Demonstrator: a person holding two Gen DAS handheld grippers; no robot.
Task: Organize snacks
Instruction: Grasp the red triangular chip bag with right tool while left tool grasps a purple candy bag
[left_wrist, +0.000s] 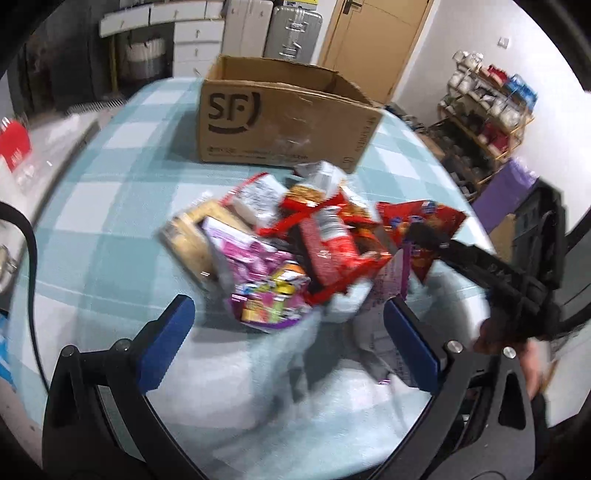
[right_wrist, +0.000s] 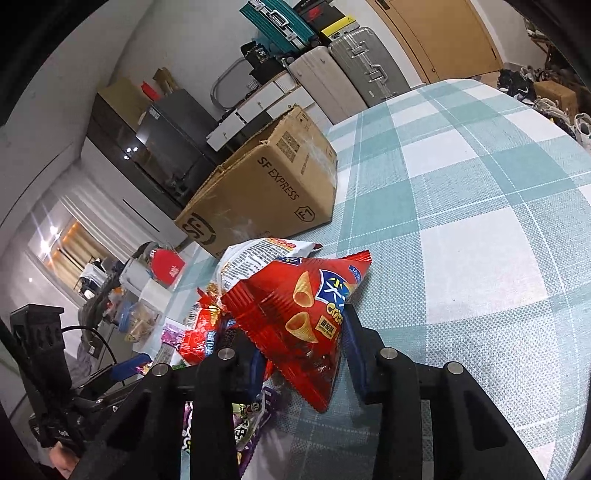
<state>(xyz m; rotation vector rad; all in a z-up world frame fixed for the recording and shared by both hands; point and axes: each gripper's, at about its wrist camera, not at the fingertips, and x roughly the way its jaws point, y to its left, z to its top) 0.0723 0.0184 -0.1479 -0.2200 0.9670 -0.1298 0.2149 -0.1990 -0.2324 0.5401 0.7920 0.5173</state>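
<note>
Red foil fills the near part of our right wrist view: the chip bag (right_wrist: 299, 325), printed with cone crisps, sits between the blue pads of the right gripper (right_wrist: 303, 354), and the pads press its crinkled lower end from both sides, so the bag is clamped. From the left wrist view we see the same bag (left_wrist: 421, 229) at the right edge of the pile, with the right gripper (left_wrist: 424, 236) reaching in from the right, though that view is blurred and does not show the pinch itself.

Our left gripper (left_wrist: 288, 332) hovers with its fingers (left_wrist: 173, 328) wide apart and nothing between them; the pile of snacks (left_wrist: 295, 243) lies just beyond its tips on the checked tablecloth (left_wrist: 122, 206). Only the left view shows the whole pile: a purple pack (left_wrist: 269, 302) nearest, red packs in the middle, a tan box (left_wrist: 192, 236) to the left. The right view shows only a slice of it under and left of the chip bag, with a white pack (right_wrist: 258, 262) behind.

Past the pile stands the open cardboard box (left_wrist: 280, 110), near the table's far edge. Beyond it we see suitcases (right_wrist: 354, 70) against the wall and a door (left_wrist: 373, 40); a shoe rack (left_wrist: 484, 122) stands off the table's right side.
</note>
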